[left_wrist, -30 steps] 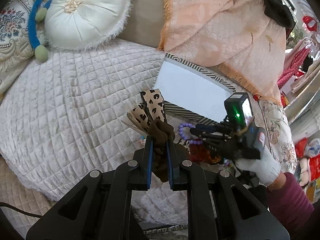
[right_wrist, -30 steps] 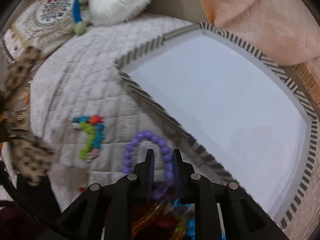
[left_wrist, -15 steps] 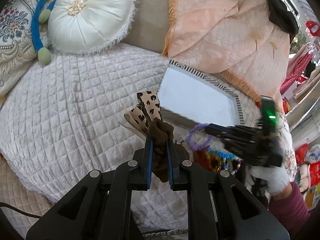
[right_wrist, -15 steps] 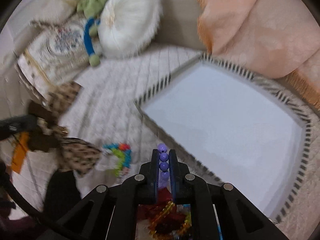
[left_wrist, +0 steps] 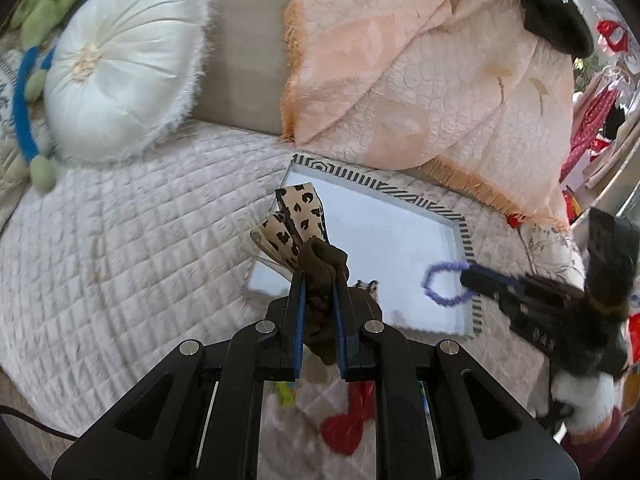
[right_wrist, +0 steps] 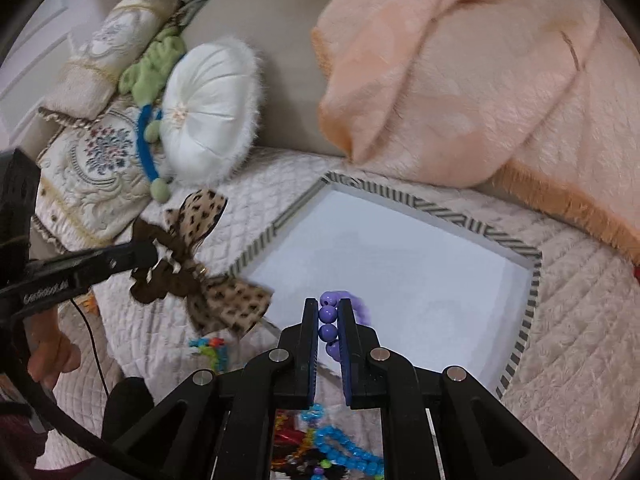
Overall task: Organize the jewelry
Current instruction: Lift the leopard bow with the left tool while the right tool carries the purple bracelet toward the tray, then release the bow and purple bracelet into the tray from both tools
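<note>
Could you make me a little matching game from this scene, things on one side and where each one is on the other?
Things:
1. purple bead bracelet
2. leopard-print bow
3. white round cushion
4. blue bead string

Places:
A. lying on the quilt below the right gripper
B. leaning at the back of the quilt, beside the peach blanket
C. clamped in the right gripper over the striped tray
D. clamped in the left gripper

Pairs: 1-C, 2-D, 3-B, 4-A

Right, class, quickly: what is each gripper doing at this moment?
Left gripper: closed on the leopard-print bow.
Right gripper: closed on the purple bead bracelet.
</note>
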`<control>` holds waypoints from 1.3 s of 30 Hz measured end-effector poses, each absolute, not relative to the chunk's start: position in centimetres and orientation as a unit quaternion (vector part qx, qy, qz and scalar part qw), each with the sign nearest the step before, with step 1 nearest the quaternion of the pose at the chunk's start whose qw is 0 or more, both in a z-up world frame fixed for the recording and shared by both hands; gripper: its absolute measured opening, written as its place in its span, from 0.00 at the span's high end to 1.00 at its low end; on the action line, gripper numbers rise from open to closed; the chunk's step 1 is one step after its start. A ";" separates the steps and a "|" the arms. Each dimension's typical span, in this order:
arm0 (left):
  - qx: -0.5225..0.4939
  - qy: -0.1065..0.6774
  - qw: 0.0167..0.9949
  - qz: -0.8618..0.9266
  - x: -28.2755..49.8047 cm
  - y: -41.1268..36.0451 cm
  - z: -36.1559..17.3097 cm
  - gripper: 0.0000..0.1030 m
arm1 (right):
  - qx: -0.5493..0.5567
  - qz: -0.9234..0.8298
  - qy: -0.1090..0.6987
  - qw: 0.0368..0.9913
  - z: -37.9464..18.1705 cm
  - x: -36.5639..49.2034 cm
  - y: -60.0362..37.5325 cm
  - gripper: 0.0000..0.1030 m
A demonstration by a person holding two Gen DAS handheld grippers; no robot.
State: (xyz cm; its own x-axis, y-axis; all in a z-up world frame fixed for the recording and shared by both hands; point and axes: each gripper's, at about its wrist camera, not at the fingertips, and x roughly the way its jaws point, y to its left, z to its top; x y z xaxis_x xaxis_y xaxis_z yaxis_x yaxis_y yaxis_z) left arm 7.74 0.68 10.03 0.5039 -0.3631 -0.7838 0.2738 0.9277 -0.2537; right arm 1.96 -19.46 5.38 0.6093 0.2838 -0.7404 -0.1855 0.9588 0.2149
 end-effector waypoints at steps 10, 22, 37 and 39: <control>-0.037 0.508 0.845 -0.165 13.5 -3.1 3.6 0.89 | 0.122 0.137 0.444 0.877 1.5 5.2 -19.1 0.92; -0.009 0.522 0.842 -0.134 14.1 -2.9 -0.1 0.82 | 0.138 0.064 0.513 0.845 -4.4 6.0 -22.5 0.92; 0.034 0.478 0.872 -0.105 9.7 -1.5 2.6 0.53 | 0.105 0.051 0.460 0.880 -0.2 1.3 -21.8 0.71; 0.038 0.468 0.877 -0.097 8.7 -1.0 3.2 0.53 | 0.107 0.048 0.446 0.888 0.7 0.4 -21.7 0.71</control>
State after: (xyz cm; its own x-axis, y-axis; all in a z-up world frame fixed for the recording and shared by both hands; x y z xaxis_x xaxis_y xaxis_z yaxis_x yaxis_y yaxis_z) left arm 8.69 -0.98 3.23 0.5426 -0.1345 -0.8292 0.2057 0.9783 -0.0241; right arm 0.35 -21.67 0.75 0.5984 0.1811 -0.7805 0.0102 0.9723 0.2334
